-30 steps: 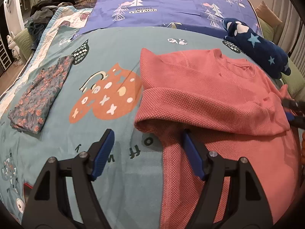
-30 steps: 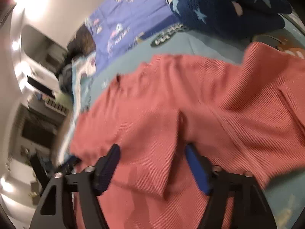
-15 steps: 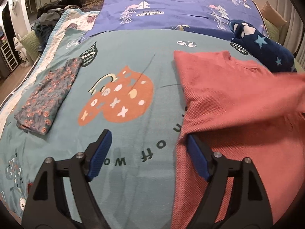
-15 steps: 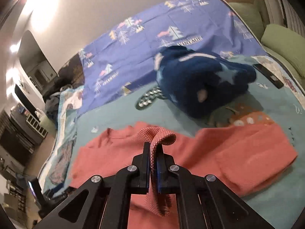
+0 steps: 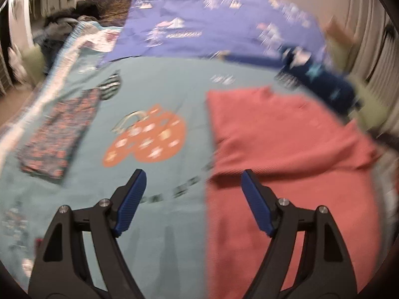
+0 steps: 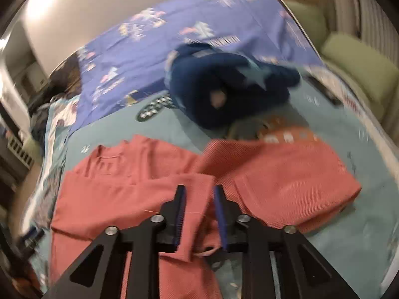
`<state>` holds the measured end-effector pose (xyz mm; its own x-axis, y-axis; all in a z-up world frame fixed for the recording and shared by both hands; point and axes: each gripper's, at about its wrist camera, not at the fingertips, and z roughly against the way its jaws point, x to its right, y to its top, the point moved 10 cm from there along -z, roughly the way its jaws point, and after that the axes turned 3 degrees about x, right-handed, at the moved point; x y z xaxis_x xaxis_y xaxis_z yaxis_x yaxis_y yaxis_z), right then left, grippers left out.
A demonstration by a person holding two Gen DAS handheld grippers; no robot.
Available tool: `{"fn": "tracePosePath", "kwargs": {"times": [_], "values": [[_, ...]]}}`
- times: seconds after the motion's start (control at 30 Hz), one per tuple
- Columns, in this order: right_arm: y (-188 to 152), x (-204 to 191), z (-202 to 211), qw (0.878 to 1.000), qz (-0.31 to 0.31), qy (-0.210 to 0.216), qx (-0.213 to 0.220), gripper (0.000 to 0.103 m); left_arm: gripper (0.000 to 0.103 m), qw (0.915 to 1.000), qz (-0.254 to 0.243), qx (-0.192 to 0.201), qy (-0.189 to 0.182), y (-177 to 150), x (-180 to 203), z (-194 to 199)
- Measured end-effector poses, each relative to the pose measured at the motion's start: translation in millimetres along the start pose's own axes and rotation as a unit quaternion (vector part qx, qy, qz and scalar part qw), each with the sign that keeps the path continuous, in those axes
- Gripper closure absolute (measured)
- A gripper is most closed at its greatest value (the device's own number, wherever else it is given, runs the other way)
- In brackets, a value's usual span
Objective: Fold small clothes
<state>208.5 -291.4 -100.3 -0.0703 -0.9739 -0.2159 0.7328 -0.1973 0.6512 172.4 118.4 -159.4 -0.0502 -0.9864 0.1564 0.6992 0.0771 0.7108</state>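
A: Where is the garment?

B: A coral sweater (image 6: 139,196) lies on a teal bedspread (image 5: 159,87), partly folded — one side lies over the body, and a sleeve (image 6: 286,182) sticks out to the right.

A: And the grippers?

B: The left gripper (image 5: 193,199) hovers above the sweater's left edge, jaws wide, nothing between them. The right gripper (image 6: 198,214) has a narrow gap and is opening; a flap of sweater shows in the gap, but the pads do not seem to press it.

A: What could go wrong?

B: Likely, the flap could catch on a pad as the right gripper pulls off, dragging the fold open. The knit looks loose, so it may slump or crease. The sleeve also lies near a navy star-print bundle (image 6: 232,84) and might snag on it.

A: Any containers?

B: None that I can see — no basket or box. Only a floral garment (image 5: 57,134) lying flat on the bedspread's left side.
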Motion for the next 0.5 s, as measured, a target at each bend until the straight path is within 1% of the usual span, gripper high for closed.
{"fn": "tracePosePath", "kwargs": {"times": [0.03,0.07,0.13,0.17,0.2,0.23,0.27,0.3,0.37,0.4,0.43,0.5], "values": [[-2.8,-11.8,3.4,1.0,0.014,0.012,-0.005,0.069,0.024,0.9997,0.002,0.0,-0.023,7.7,8.7,-3.6],[-7.3,-24.3,1.0,0.999,0.022,0.023,-0.011,0.067,0.024,0.9994,-0.005,-0.004,-0.033,12.7,16.2,-11.0],[-18.4,-42.1,-4.8,0.998,0.034,0.04,-0.027,0.065,0.024,0.9988,-0.028,-0.019,-0.035,19.6,28.9,-35.8],[-24.0,-48.2,-7.3,0.998,0.037,0.045,-0.034,0.065,0.024,0.998,-0.039,-0.034,-0.036,20.4,34.7,-54.2],[-31.8,-45.7,-6.0,0.997,0.037,0.048,-0.037,0.064,0.03,0.9972,-0.045,-0.049,-0.034,19.6,37.6,-68.8],[-39.3,-46.6,-6.8,0.997,0.035,0.051,-0.043,0.064,0.039,0.9964,-0.047,-0.063,-0.03,18.3,37.4,-83.4],[-41.9,-42.6,-6.2,0.997,0.033,0.052,-0.047,0.064,0.074,0.9954,-0.044,-0.08,-0.029,15.8,37.0,-97.5],[-48.1,-39.7,-7.4,0.997,0.03,0.048,-0.054,0.064,0.088,0.9944,-0.027,-0.089,-0.05,14.2,38.5,-105.7],[-52.0,-28.6,-10.7,0.997,0.025,0.04,-0.059,0.064,0.094,0.9953,0.004,-0.07,-0.066,25.0,30.7,-100.3],[-54.5,-22.2,-11.0,0.997,0.022,0.035,-0.062,0.064,0.097,0.9963,0.01,-0.059,-0.061,29.3,23.9,-96.5],[-57.0,-15.0,-11.0,0.997,0.018,0.03,-0.064,0.063,0.098,0.9975,0.012,-0.051,-0.046,32.0,14.9,-94.1],[-59.2,-5.7,-8.9,0.997,0.01,0.027,-0.066,0.063,0.101,0.9987,0.017,-0.043,0.019,33.0,-18.3,-93.8]]}}
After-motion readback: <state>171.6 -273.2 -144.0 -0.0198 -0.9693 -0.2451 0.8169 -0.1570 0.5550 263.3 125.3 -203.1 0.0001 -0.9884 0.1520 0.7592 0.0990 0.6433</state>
